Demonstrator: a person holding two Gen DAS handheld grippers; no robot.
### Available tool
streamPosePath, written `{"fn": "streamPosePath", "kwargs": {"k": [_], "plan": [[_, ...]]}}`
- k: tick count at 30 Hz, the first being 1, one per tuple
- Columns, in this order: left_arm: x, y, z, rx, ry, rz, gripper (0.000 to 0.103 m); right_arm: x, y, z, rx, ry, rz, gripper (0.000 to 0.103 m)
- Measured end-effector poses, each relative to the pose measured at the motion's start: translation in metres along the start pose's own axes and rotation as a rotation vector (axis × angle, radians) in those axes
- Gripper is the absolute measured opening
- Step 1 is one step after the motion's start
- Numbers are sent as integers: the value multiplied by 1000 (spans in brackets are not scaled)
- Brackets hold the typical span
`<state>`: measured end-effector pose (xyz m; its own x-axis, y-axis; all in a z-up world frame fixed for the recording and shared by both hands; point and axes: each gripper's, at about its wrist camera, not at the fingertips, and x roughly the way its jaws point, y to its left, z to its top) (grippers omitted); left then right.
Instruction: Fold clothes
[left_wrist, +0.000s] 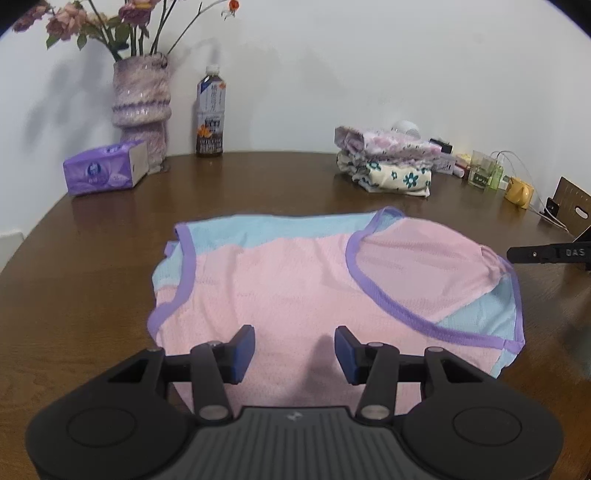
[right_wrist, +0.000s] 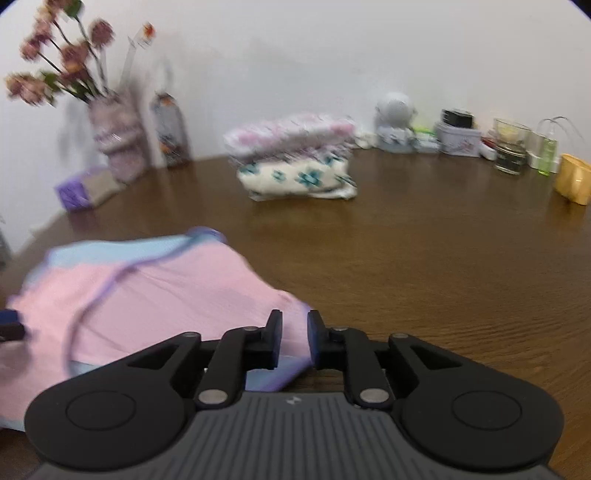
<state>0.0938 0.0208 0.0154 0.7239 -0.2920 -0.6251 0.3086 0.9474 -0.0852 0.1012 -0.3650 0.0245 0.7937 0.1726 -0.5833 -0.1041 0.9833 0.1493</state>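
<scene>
Both grippers pointed downward over the shirt (left_wrist: 295, 280): left gripper (left_wrist: 294, 350) apart above its pink middle, right gripper (right_wrist: 294, 338) slightly apart at its edge, bare table (right_wrist: 443, 277) beyond.

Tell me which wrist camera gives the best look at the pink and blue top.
The left wrist view: the pink and blue top lies sharp and nearly whole on the table, purple trim clear. The right wrist view shows it blurred and cut off at the left edge.

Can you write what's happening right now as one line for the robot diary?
step: folding pink and blue top | left gripper: open above it | right gripper: open at its corner | folded pile: at back of table
</scene>
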Motion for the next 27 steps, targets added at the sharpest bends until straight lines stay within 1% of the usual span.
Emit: {"fn": "streamPosePath", "kwargs": {"k": [1,3,4,7,10,13,17,19,21,23,24,26,27], "plan": [[2,0,-1,-4,9,1,46,-1,2,-1,6,0,36,24],[2,1,-3,-7,6,5,46,3,6,-4,18,30,114,26],[2,2,-3,-10,6,4,46,7,7,-6,16,43,127,26],[2,3,-4,-15,3,1,46,20,3,-12,13,71,108,25],[2,2,-5,-17,-2,3,46,23,-9,-14,31,56,105,24],[2,3,-5,-26,-6,-2,47,24,-15,-14,27,48,61,24],[2,4,-4,-34,-6,-11,47,22,-14,-3,18,20,53,25],[2,4,-4,-31,-5,-11,47,23,-13,4,15,10,42,30],[2,4,-4,-29,-6,-11,47,34,-16,13,25,26,4,30],[2,4,-4,-30,-6,-12,47,50,-21,19,42,63,4,30],[2,4,-4,-31,-6,-13,47,57,-23,20,44,88,15,29],[2,5,-5,-31,-7,-16,47,63,-18,21,15,122,52,6],[2,5,-5,-31,-8,-16,47,61,-13,21,-14,124,62,3]]}}
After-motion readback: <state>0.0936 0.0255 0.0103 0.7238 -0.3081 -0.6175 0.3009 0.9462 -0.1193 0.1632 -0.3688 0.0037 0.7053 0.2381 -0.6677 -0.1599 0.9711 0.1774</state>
